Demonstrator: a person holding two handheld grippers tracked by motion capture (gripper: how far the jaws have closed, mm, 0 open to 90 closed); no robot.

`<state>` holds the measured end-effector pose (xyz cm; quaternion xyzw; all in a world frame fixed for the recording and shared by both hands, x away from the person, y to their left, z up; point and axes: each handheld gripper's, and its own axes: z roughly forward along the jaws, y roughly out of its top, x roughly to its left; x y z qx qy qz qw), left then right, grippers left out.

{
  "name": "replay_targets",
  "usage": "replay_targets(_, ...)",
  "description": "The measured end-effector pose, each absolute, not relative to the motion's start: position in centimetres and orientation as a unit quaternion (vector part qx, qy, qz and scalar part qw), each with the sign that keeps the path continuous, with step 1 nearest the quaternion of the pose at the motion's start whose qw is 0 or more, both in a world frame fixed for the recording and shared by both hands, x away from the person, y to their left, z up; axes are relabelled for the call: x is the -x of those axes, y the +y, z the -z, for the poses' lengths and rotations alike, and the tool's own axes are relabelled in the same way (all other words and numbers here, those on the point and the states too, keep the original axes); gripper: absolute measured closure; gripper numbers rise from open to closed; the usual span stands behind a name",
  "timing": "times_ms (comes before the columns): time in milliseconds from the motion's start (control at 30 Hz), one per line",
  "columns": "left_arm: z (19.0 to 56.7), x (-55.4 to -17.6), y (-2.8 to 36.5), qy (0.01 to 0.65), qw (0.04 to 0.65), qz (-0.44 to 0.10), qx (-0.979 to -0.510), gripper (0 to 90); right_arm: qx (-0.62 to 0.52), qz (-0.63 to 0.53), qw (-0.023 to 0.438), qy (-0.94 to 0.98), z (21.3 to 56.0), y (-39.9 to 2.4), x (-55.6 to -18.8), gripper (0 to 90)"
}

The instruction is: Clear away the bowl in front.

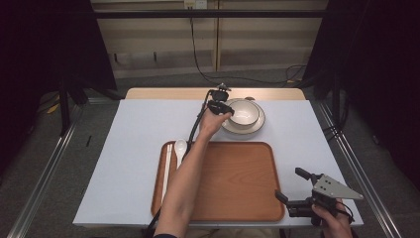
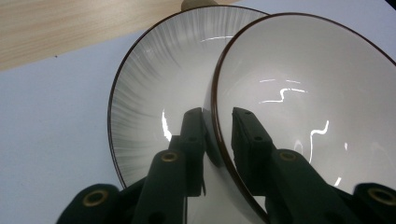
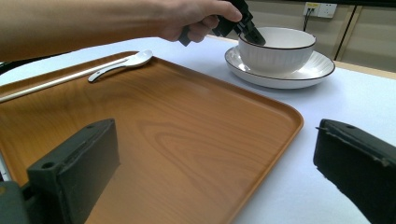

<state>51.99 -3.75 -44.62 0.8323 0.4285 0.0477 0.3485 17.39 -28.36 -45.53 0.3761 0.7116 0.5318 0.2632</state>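
At the far middle of the desk [image 1: 133, 148], which is covered in pale sheeting, a white bowl [image 1: 243, 112] with a dark rim sits inside a white ribbed plate [image 1: 257, 125] that has the same dark edging. The person's left hand [image 1: 212, 124] reaches across to it with the left gripper [image 1: 221, 106]. Seen from the left gripper view, its two black fingers [image 2: 194, 135] straddle the near wall of the bowl [image 2: 308, 102], one outside over the plate [image 2: 149, 88] and one inside; they stand close against the rim, though whether the pads actually press on it cannot be told.

Nearer the person lies a wooden tray [image 1: 233, 183]. Along its left edge rest a white ceramic spoon [image 1: 180, 147] and a pair of pale chopsticks [image 1: 167, 168], side by side.

Down at the near right corner of the desk, the right hand [image 1: 333, 222] holds the right gripper [image 1: 293, 192] just beside the tray's corner. Its fingers [image 3: 74, 168] stand wide apart with nothing between them, pointing across the tray [image 3: 187, 130] towards the bowl [image 3: 276, 49].
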Motion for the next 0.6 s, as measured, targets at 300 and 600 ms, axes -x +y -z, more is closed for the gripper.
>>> replay_targets(300, 44.90, -52.14, -3.93, 0.431, 0.334, -0.048, -0.837, 81.2, -0.381, -0.530, 0.269, 0.708, 45.51, -28.44, -17.31, 0.0)
replay_targets(600, 44.82, -52.20, -3.86, 0.451, 0.333, -0.045, -0.827, 83.0, -0.380, -0.531, 0.271, 0.707, 45.51, -28.54, -17.34, 0.0)
